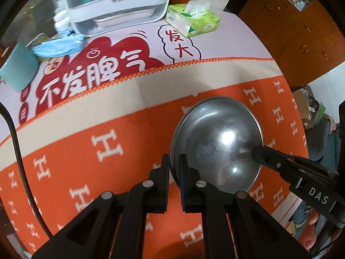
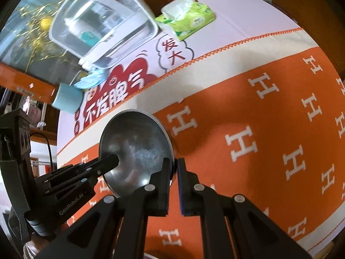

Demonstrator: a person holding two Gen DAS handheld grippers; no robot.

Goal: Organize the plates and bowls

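A shiny steel bowl (image 1: pixel 217 142) is over the orange cloth (image 1: pixel 90 151), held by both grippers on opposite rims. My left gripper (image 1: pixel 174 164) is shut on the bowl's near-left rim. The right gripper's fingers (image 1: pixel 265 154) reach over the bowl's right rim in the left wrist view. In the right wrist view the same bowl (image 2: pixel 135 142) is gripped at its right rim by my right gripper (image 2: pixel 173 166), shut on it. The left gripper's fingers (image 2: pixel 107 161) come in from the left over the other rim.
A white dish rack (image 1: pixel 116 2) with a clear lid stands at the table's back; it also shows in the right wrist view (image 2: pixel 103 21). A green tissue pack (image 1: pixel 194 19), a blue face mask (image 1: pixel 58 46) and a teal box (image 1: pixel 18 67) lie nearby.
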